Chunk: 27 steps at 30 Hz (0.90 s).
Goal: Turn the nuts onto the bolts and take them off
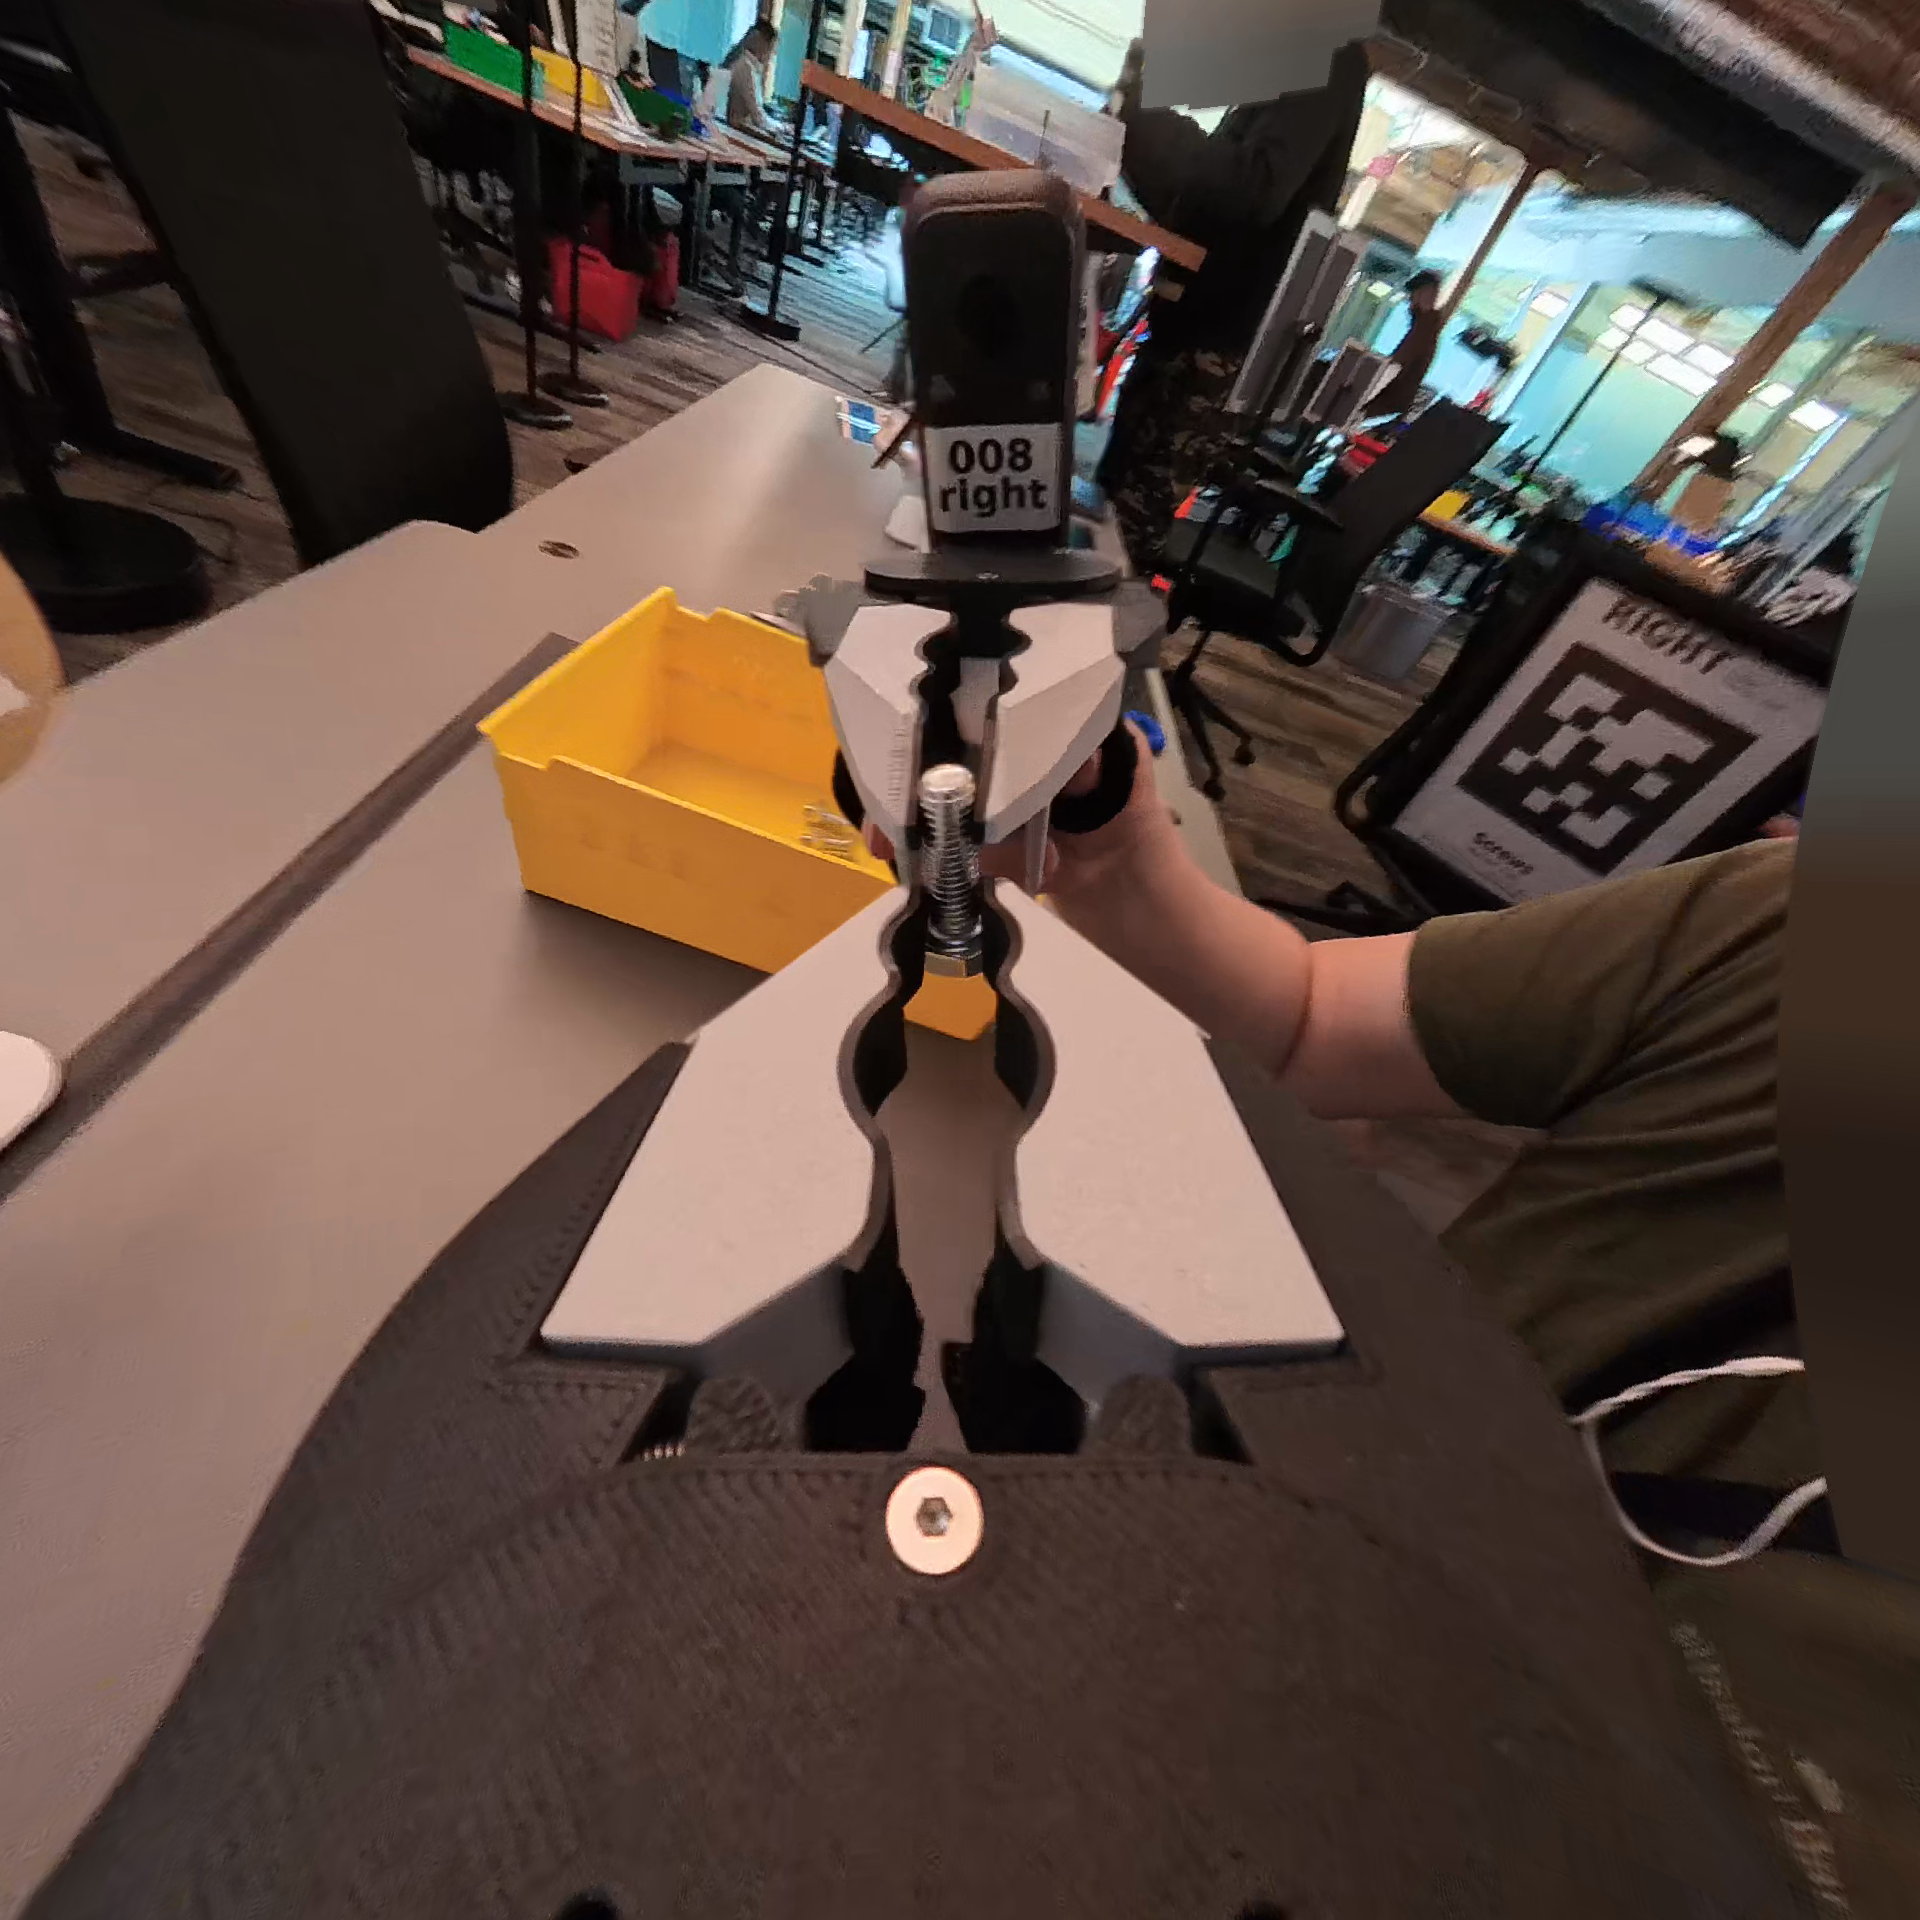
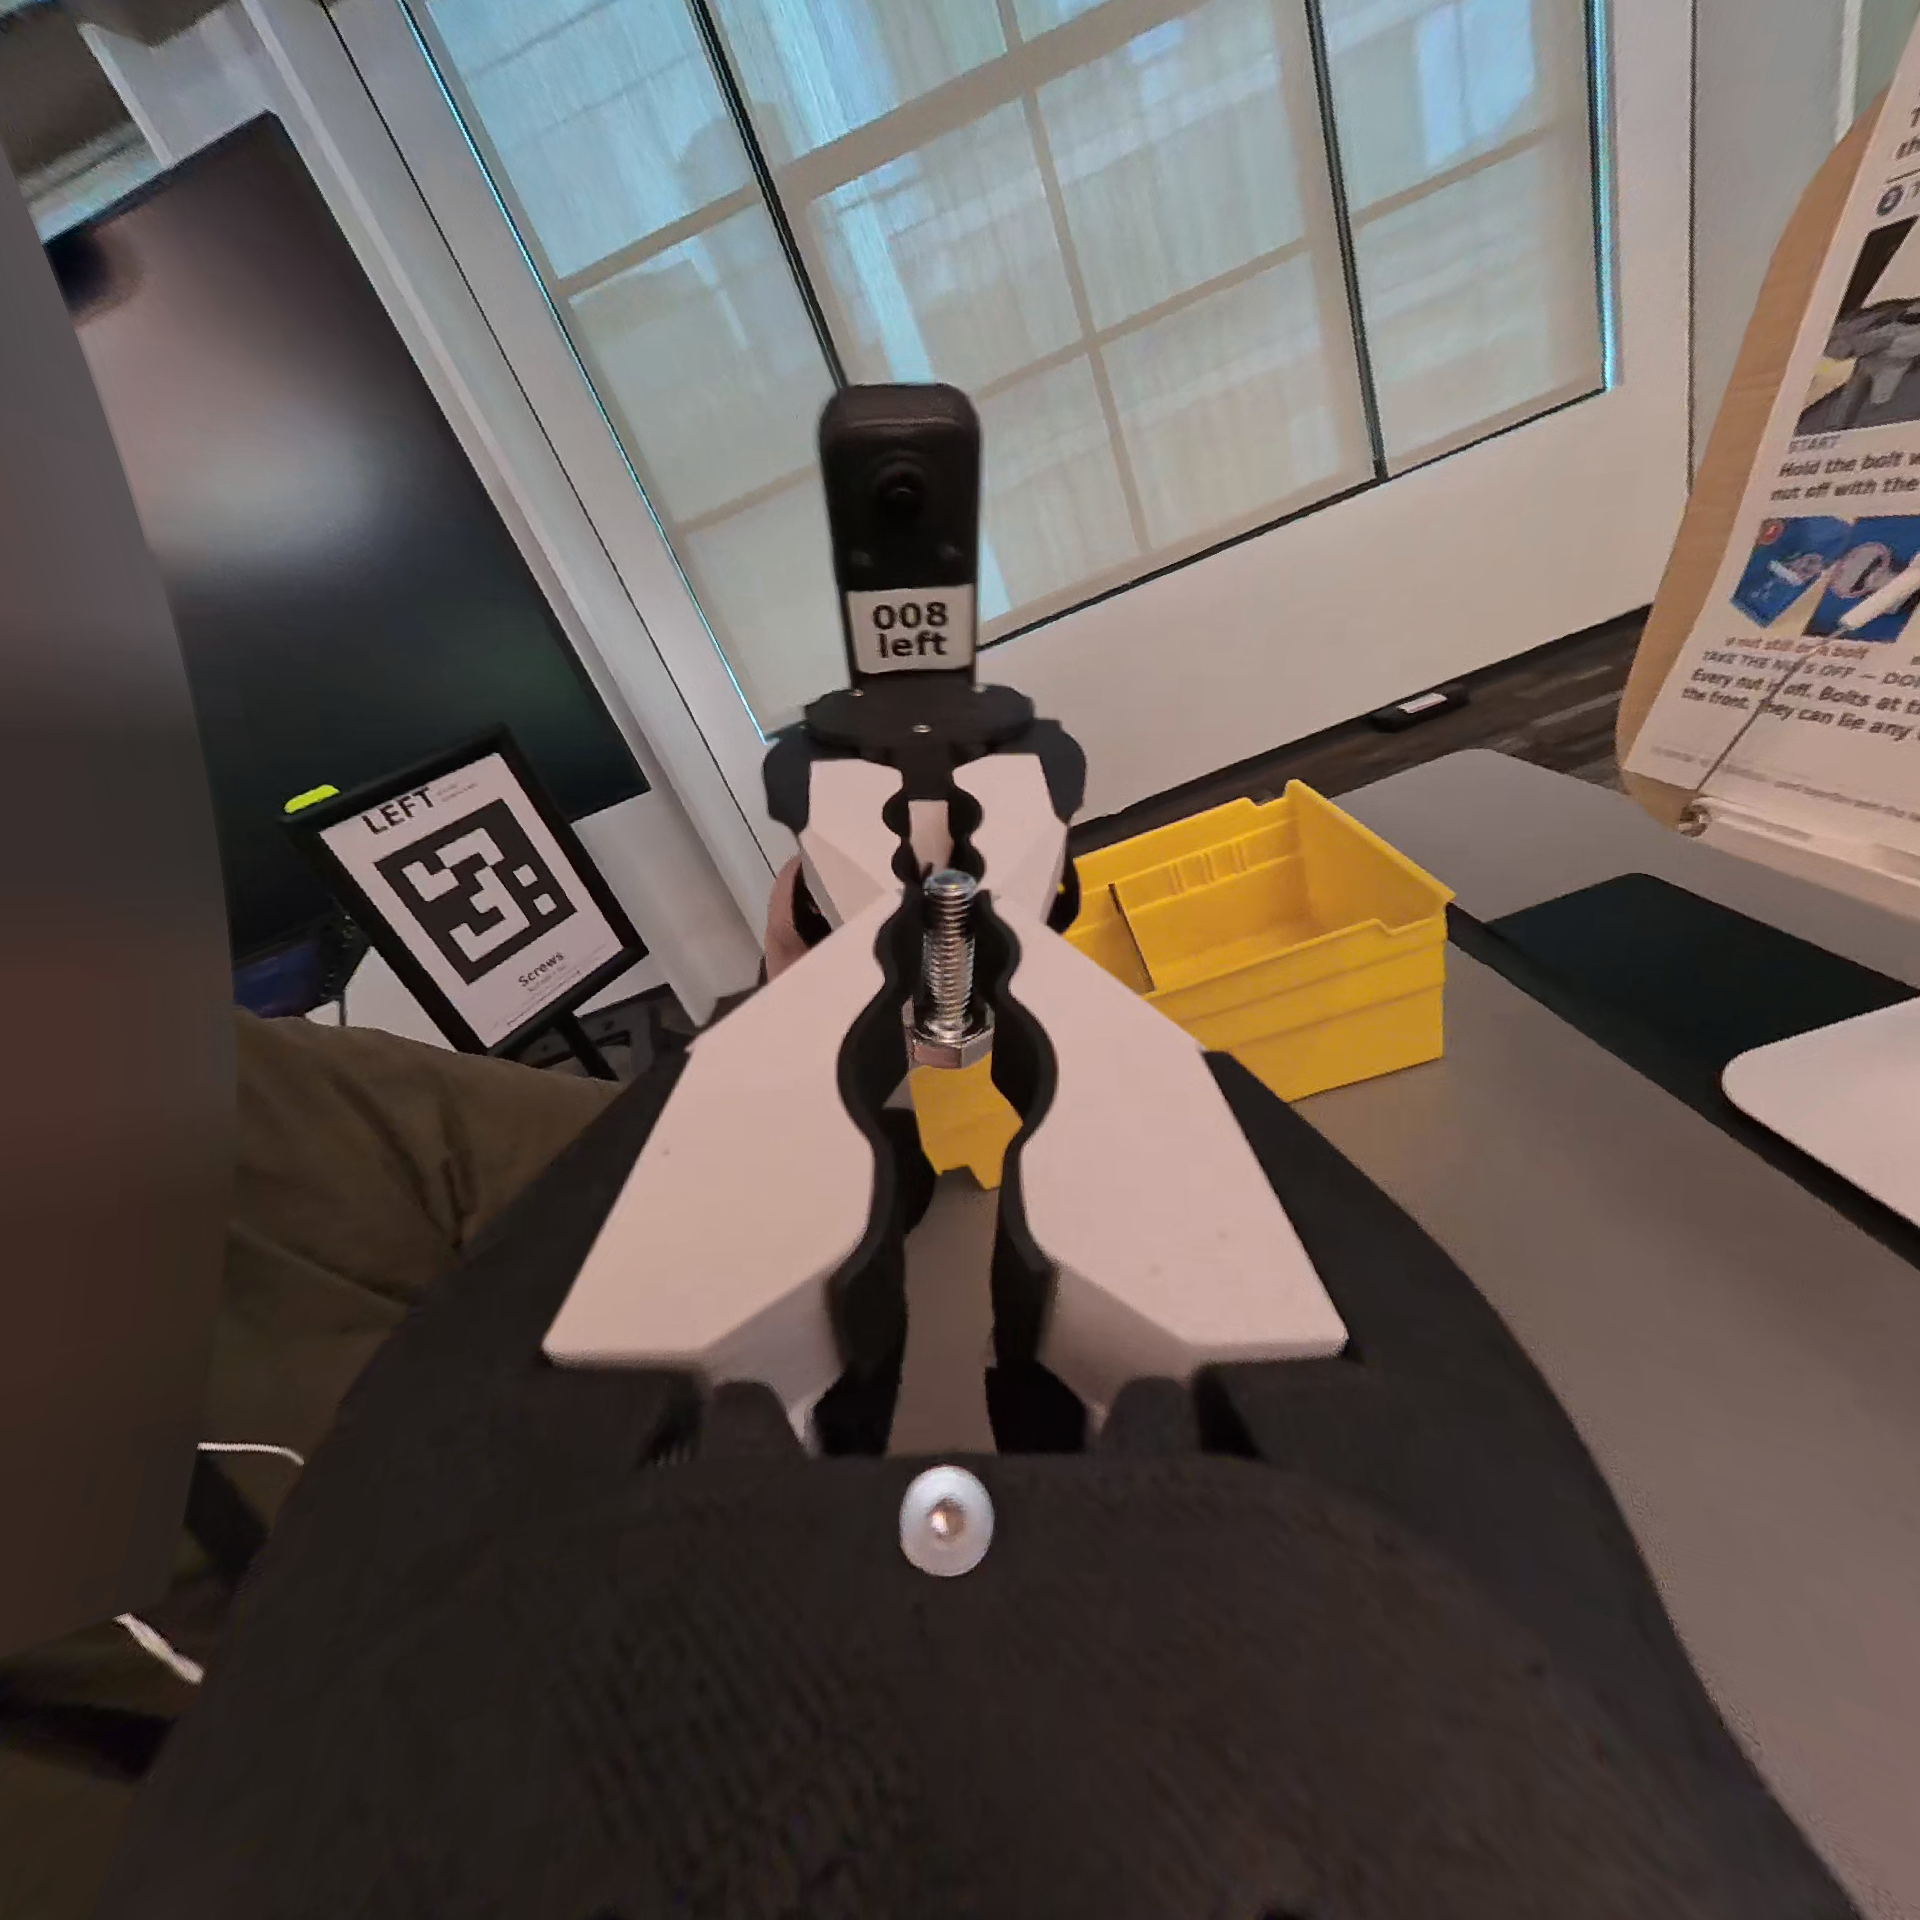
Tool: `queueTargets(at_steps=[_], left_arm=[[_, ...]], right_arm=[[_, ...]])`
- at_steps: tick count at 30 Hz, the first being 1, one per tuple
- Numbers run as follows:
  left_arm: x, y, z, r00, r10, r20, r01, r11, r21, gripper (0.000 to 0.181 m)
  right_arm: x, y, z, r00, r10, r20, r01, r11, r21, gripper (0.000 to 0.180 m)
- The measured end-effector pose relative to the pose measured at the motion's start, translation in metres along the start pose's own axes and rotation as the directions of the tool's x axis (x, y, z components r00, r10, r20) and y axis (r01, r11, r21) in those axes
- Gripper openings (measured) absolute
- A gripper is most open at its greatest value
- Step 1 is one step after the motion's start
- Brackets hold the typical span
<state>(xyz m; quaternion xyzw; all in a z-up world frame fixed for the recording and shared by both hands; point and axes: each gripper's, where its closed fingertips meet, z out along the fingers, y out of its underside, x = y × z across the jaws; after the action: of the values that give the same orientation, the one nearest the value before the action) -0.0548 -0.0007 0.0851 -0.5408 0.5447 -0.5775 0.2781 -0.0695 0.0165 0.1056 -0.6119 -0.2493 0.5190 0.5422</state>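
Two grippers meet nose to nose just in front of the yellow bin (image 1: 665, 769), and between them runs one silver bolt (image 1: 948, 862). From the left wrist view, the left gripper (image 1: 951, 940) is closed down narrow on the bolt's near end, with a hex nut (image 1: 954, 954) sitting right in the scalloped gap between its fingers (image 1: 810, 1122). The bolt's far end, rounded and shiny, reaches into the tips of the right gripper (image 1: 961, 800), held by a bare hand (image 1: 1101, 831); whether those tips actually bite on it, I cannot tell from this side. Switch to the right wrist view and it reads differently: the right gripper (image 2: 951, 1013) is drawn in narrow around a nut (image 2: 948, 1047) on the thread (image 2: 948, 966), and the bolt's far tip goes up to the left gripper (image 2: 940, 868) beyond. Bolt level, clear above the grey table (image 2: 1621, 1122), with the bin just behind and to one side. Down in the bin, against its near wall, lie a few small metal pieces (image 1: 826, 826), too blurred to name.
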Motion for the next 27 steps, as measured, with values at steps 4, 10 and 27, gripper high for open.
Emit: queueTargets(at_steps=[4, 10, 27], left_arm=[[0.002, -0.001, -0.001, 0.989, -0.105, -0.099, 0.108, 0.994, 0.024, 0.013], [-0.001, 0.006, 0.005, 0.988, -0.114, -0.101, 0.115, 0.993, -0.003, 0.014], [0.001, 0.002, -0.002, 0.998, 0.005, -0.064, -0.004, 1.0, 0.013, 0.012]], right_arm=[[-0.001, 0.004, 0.005, 1.0, 0.012, 0.01, -0.012, 1.0, -0.009, 0.007], [0.0, 0.002, 0.004, 1.0, 0.02, 0.006, -0.02, 1.0, 0.004, 0.007], [-0.002, 0.001, 0.0, 0.989, -0.141, -0.046, 0.139, 0.989, -0.049, 0.035]])
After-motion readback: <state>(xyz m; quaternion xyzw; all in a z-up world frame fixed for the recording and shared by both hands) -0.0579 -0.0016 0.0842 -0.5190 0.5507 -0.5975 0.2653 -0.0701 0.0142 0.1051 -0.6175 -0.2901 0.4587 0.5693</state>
